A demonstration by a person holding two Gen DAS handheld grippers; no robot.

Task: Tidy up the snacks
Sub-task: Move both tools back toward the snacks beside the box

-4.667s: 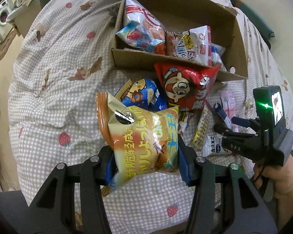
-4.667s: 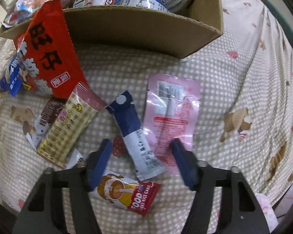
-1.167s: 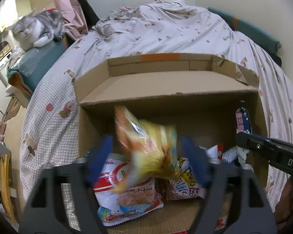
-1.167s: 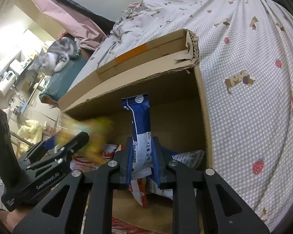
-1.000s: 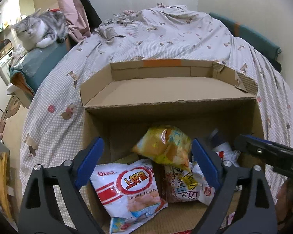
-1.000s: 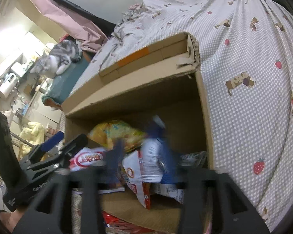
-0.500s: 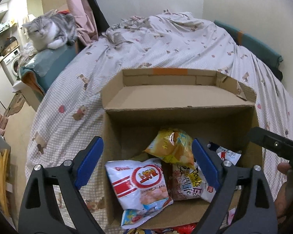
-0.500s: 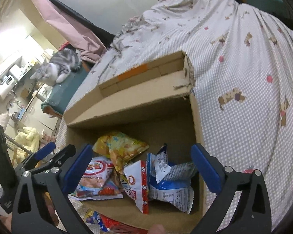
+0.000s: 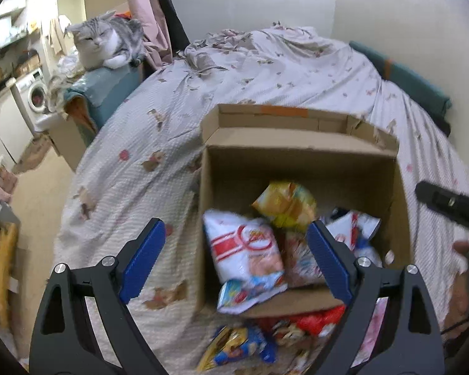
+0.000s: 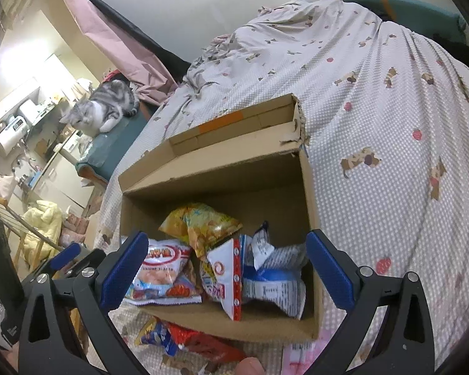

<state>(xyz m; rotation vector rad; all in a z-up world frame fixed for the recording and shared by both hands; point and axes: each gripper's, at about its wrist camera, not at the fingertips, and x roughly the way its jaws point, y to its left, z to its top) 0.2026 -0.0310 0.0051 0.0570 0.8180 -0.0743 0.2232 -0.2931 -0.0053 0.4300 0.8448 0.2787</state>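
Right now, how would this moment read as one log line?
left tongs: open, empty | right tongs: open, empty | yellow bag: in cardboard box | red packet: outside

A: From where does the left wrist view look?

B: From above the near side of the cardboard box [image 9: 300, 168], facing down and forward along its fingers; the box fills the centre right.

A: And the right wrist view?

B: Closer and lower, with the box [image 10: 215, 168] at centre. Both share the box, the bed [image 9: 265, 68] and the cat [image 10: 104, 109] at upper left.
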